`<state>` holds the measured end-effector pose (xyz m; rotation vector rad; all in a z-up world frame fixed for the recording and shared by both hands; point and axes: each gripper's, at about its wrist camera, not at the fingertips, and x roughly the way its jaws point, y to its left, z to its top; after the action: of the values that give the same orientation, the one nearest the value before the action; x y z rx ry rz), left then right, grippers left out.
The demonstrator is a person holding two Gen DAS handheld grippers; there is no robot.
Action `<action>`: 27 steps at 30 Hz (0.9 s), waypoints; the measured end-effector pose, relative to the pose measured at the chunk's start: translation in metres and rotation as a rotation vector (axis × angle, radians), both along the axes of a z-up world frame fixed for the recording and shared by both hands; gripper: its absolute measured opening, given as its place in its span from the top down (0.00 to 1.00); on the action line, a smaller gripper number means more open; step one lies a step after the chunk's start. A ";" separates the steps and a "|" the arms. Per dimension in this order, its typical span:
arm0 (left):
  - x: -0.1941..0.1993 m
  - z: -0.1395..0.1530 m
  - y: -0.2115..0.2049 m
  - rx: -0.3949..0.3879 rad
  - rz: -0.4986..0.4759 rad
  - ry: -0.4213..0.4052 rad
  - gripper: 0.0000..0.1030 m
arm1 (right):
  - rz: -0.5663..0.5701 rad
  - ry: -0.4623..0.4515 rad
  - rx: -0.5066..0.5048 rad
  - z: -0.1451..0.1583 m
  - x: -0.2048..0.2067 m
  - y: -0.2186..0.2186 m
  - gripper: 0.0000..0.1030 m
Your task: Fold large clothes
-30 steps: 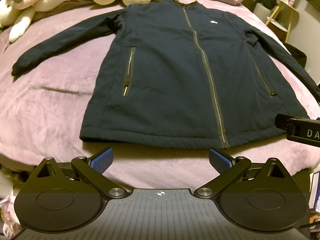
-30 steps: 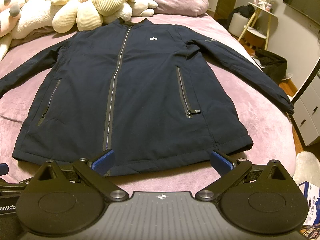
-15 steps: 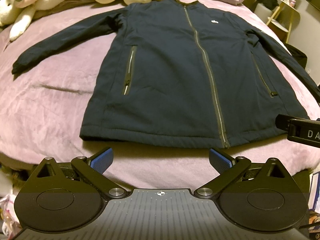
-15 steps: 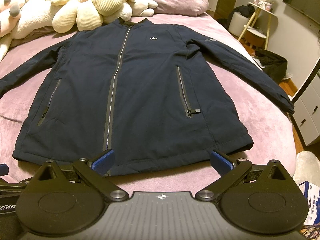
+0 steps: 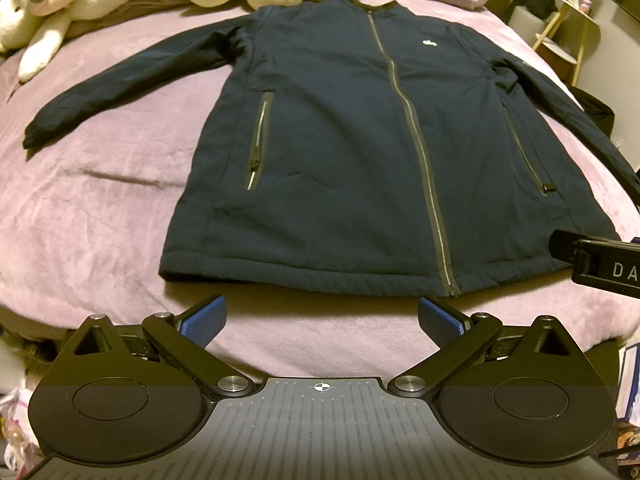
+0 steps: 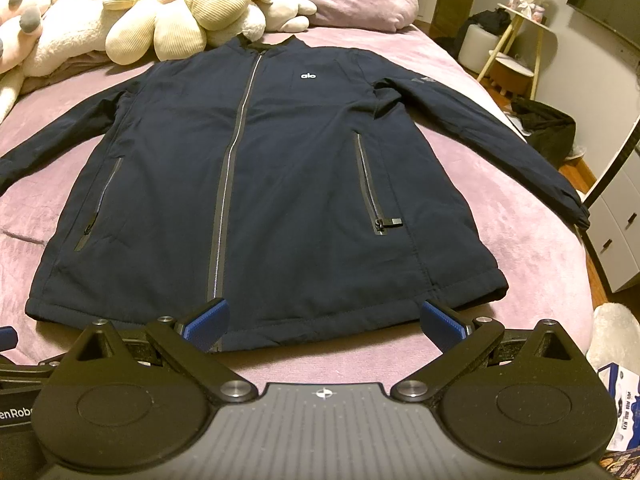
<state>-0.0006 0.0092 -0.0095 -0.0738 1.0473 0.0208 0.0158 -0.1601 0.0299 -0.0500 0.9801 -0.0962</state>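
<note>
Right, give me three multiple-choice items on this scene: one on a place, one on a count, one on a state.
1. Where do the plush toys lie?
A. beyond the jacket's collar
B. on its hem
C. on the floor

2. How many zipped side pockets show on the jacket front?
A. one
B. two
C. four

3. How is the front zip?
A. open to the hem
B. half open
C. closed up to the collar

Answers:
1 A, they are piled at the head of the bed, past the collar.
2 B, one pocket zip on each side of the front zip.
3 C, both front panels meet along its whole length.

Both the left tool and the right tool are open, holding nothing.
</note>
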 end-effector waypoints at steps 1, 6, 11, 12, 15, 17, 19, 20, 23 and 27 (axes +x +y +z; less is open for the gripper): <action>0.000 0.000 0.000 0.000 0.000 0.000 0.00 | 0.000 0.000 0.001 0.000 0.000 0.000 0.01; 0.001 -0.001 0.000 0.000 0.001 0.003 0.00 | 0.001 0.000 0.001 0.000 0.000 0.000 0.01; 0.003 -0.001 0.000 -0.004 0.000 0.009 0.00 | 0.001 0.002 0.003 -0.001 0.001 0.000 0.01; 0.003 -0.001 0.000 -0.003 0.000 0.010 0.00 | 0.001 0.002 0.004 -0.001 0.001 0.000 0.01; 0.005 -0.001 0.000 -0.004 0.000 0.014 0.00 | 0.001 0.003 0.003 -0.001 0.002 0.000 0.01; 0.005 -0.001 0.000 -0.005 0.001 0.016 0.00 | 0.001 0.005 0.004 -0.003 0.003 0.000 0.01; 0.006 -0.001 0.001 -0.007 0.003 0.019 0.00 | 0.000 0.008 0.005 -0.004 0.004 0.000 0.01; 0.006 -0.001 0.001 -0.007 0.004 0.019 0.00 | 0.000 0.010 0.007 -0.005 0.005 -0.001 0.01; 0.006 -0.001 0.000 -0.007 0.004 0.021 0.00 | 0.000 0.012 0.009 -0.005 0.006 -0.001 0.01; 0.007 -0.002 0.000 -0.006 0.002 0.025 0.00 | 0.000 0.013 0.014 -0.006 0.006 -0.001 0.01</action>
<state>0.0069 0.0097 -0.0114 -0.0806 1.0724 0.0203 0.0219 -0.1607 0.0235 -0.0377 0.9932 -0.0890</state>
